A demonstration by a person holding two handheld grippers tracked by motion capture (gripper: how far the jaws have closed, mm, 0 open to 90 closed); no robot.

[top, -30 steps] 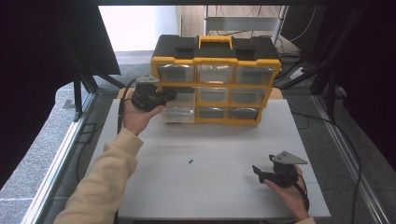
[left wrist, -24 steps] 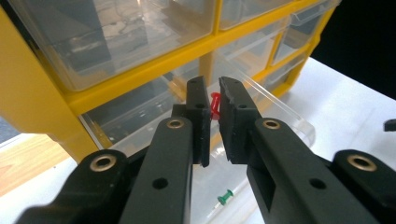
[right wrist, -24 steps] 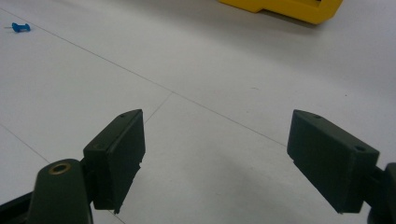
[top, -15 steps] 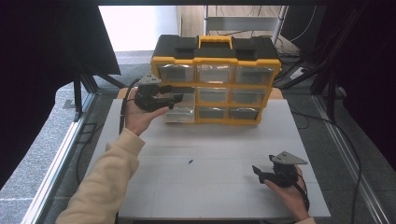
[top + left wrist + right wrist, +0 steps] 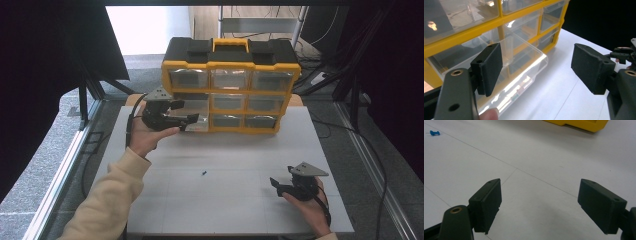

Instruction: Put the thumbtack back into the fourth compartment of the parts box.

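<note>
Left gripper (image 5: 537, 67) gapes just beside the pulled-out clear drawer (image 5: 524, 65) of organizer (image 5: 231, 85)

Organizer (image 5: 231, 65) glossy yellow plastic; drawer (image 5: 524, 70) clear plastic; table (image 5: 240, 200) matt white.

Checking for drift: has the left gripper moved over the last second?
Yes. The left gripper has shifted right along the yellow organizer, toward its lower-left drawer.

Organizer (image 5: 231, 85) rear of table (image 5: 235, 200); pin (image 5: 204, 173) before it.
</note>
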